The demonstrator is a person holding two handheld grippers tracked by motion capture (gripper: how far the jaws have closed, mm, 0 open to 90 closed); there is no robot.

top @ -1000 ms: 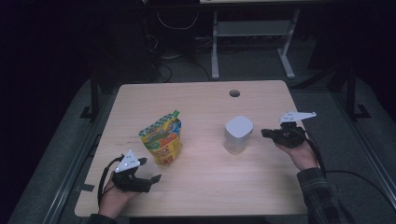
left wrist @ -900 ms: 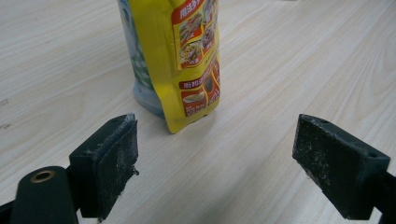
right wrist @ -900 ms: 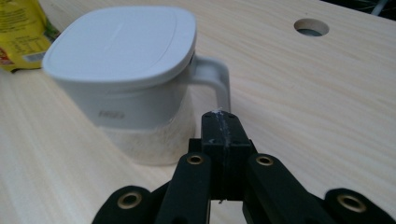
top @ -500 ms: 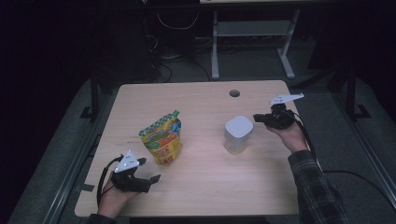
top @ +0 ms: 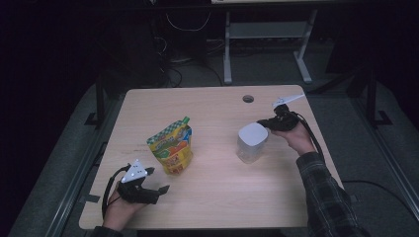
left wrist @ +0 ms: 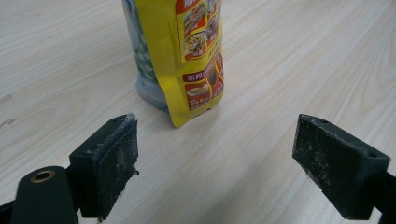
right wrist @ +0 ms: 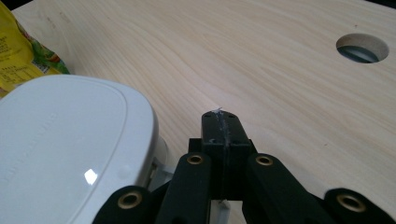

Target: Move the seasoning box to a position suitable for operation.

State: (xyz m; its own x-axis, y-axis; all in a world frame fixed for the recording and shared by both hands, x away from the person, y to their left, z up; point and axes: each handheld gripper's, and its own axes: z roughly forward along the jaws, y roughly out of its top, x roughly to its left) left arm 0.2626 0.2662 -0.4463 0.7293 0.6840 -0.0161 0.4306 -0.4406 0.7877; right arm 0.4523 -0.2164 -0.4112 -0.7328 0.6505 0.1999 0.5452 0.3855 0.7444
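A yellow and green stand-up pouch (top: pixel 171 147) stands left of the table's middle; its lower part (left wrist: pixel 187 60) rises just beyond my left gripper's jaws. My left gripper (top: pixel 157 180) rests near the front left edge, open, with nothing between its pads (left wrist: pixel 114 163). A clear container with a white lid (top: pixel 252 142) stands right of centre. My right gripper (top: pixel 262 123) hovers at the lid's far right rim, shut and holding nothing. In the right gripper view the shut jaws (right wrist: pixel 222 126) point past the white lid (right wrist: pixel 65 144) toward bare wood.
A round cable hole (top: pixel 248 98) is cut into the wooden table (top: pixel 212 197) near its far edge, also seen as the cable hole (right wrist: pixel 363 47). Beyond the table stand a metal frame and loose cables on a dark floor.
My right gripper has moved left and toward the far side, from the table's right edge to the container's lid. The left gripper, pouch and container have stayed put.
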